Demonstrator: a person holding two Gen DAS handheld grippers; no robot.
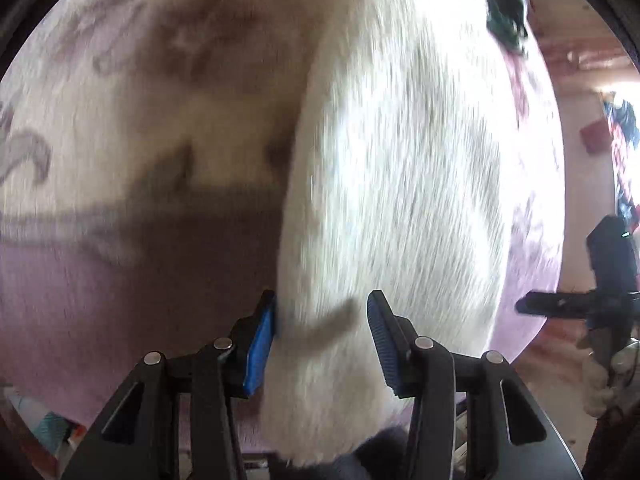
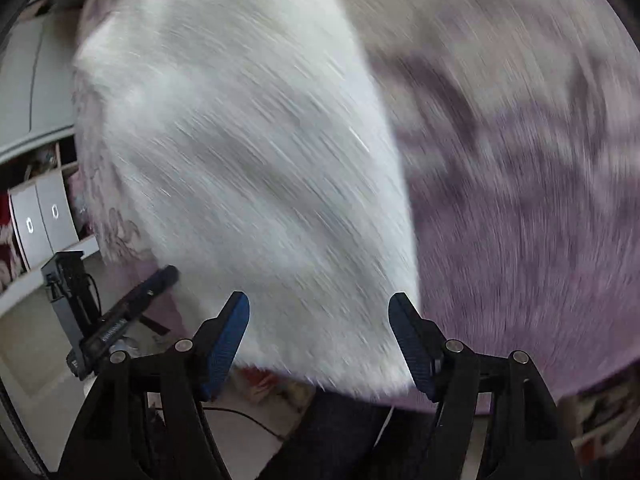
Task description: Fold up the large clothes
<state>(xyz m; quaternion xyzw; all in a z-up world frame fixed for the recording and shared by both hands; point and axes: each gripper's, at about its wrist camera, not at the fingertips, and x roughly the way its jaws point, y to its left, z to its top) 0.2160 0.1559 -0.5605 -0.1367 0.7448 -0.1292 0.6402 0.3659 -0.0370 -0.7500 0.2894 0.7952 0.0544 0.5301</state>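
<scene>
A large white furry garment lies on a bed with a purple patterned cover. Both views are motion-blurred. My left gripper is open, its blue pads apart just above the garment's near left edge, with fur showing between them. My right gripper is open above the near edge of the same garment, nothing between its pads but the fur below. The right gripper also shows in the left wrist view at the far right, and the left gripper in the right wrist view at lower left.
The purple cover spreads to the right of the garment. A dark item lies at the garment's far end. White cabinets and floor are at the left. A leg in dark trousers stands at the bed's near edge.
</scene>
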